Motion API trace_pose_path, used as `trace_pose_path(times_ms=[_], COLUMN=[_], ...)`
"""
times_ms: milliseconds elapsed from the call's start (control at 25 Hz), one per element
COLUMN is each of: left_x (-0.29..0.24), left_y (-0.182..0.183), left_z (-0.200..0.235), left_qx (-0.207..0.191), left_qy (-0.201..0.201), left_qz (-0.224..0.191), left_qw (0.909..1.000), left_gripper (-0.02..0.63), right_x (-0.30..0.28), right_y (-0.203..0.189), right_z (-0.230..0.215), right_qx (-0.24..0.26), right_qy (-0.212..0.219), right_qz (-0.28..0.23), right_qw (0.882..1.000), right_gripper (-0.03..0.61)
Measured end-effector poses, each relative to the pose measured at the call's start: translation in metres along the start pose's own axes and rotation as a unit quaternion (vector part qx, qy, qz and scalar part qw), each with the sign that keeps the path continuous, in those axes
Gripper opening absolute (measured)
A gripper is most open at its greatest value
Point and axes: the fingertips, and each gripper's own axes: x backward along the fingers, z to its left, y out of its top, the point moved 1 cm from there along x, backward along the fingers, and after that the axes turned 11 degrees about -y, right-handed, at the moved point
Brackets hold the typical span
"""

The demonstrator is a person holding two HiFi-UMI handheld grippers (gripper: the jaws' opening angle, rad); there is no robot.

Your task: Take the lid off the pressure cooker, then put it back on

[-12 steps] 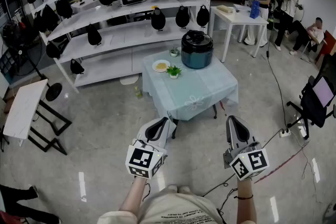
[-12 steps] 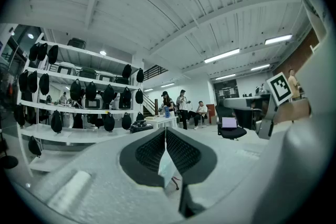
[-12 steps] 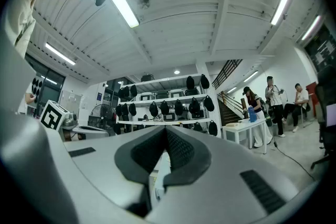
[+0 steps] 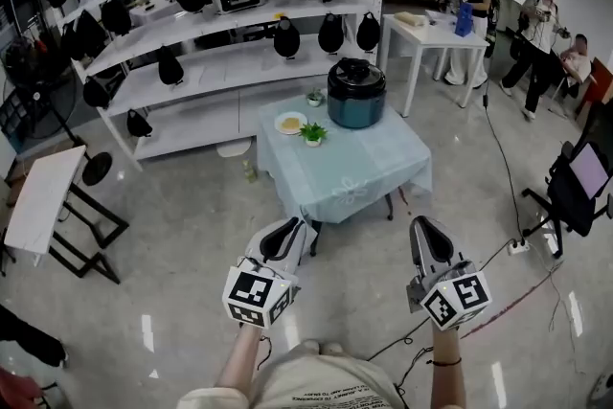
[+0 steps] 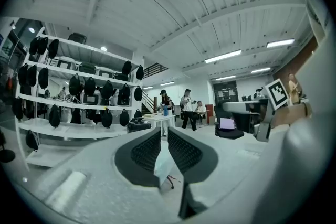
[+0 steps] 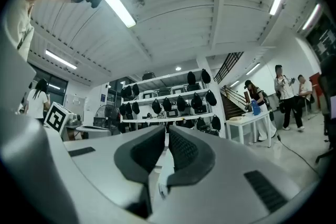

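The pressure cooker [image 4: 356,95], dark teal with its black lid [image 4: 355,72] on, stands at the far side of a small table with a pale blue cloth [image 4: 354,170]. In the left gripper view the cooker [image 5: 138,124] shows small and far off. Both grippers are held well short of the table, over the floor. My left gripper [image 4: 301,225] is shut and holds nothing. My right gripper [image 4: 420,223] is shut too, with nothing between its jaws. Both point towards the table.
On the table also sit a small plate of food [image 4: 290,122], a little green plant [image 4: 312,133] and a small pot [image 4: 315,97]. White shelves [image 4: 211,34] with black bags and appliances stand behind. A white table [image 4: 431,34] and people are at the right; cables cross the floor.
The view has shifted slightly towards the table; both grippers keep their pose. A person at the right has stood up and stepped away.
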Motion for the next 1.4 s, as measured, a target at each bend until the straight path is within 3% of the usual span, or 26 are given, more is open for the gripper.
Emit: trace_pose_path(times_ms=[40,120,160,280,400,600,1040,1400], left_x=[-0.001,-0.004,-0.006,-0.009,-0.013,-0.023,-0.057,-0.115], left_y=[0.0,-0.002,-0.002,-0.005,-0.005,-0.006,-0.01,-0.022], left_z=[-0.001,-0.004,-0.004,-0.008,-0.011,-0.006,0.013,0.05], left_qx=[0.001,0.005,0.007,0.003,-0.001,-0.001,-0.006,0.002], left_qy=[-0.003,-0.007,-0.007,-0.005,0.0,0.009,0.015,0.007], left_qz=[0.0,0.0,-0.001,-0.003,-0.009,-0.014,-0.004,0.011], left_qw=[1.0,1.0,0.9999,1.0,1.0,0.9999,0.9999,0.9999], left_gripper=[0.039,0.123,0.137,0.149,0.194,0.256,0.265,0.265], right_x=[0.001,0.001,0.0,0.001,0.002,-0.006,-0.028,-0.086], right_y=[-0.001,-0.003,-0.004,-0.008,-0.012,-0.016,-0.026,-0.036], right_z=[-0.002,-0.004,-0.006,-0.012,-0.019,-0.029,-0.054,-0.087], right_qx=[0.002,0.002,0.002,0.002,-0.006,-0.015,-0.016,-0.019], right_qy=[-0.002,-0.001,-0.001,-0.007,-0.013,-0.014,-0.015,-0.026], right_qz=[0.002,0.002,0.002,0.001,0.0,0.001,0.011,0.02], right_qw=[1.0,1.0,1.0,1.0,1.0,1.0,1.0,0.999], right_gripper=[0.008,0.042,0.088,0.12,0.225,0.278,0.285,0.285])
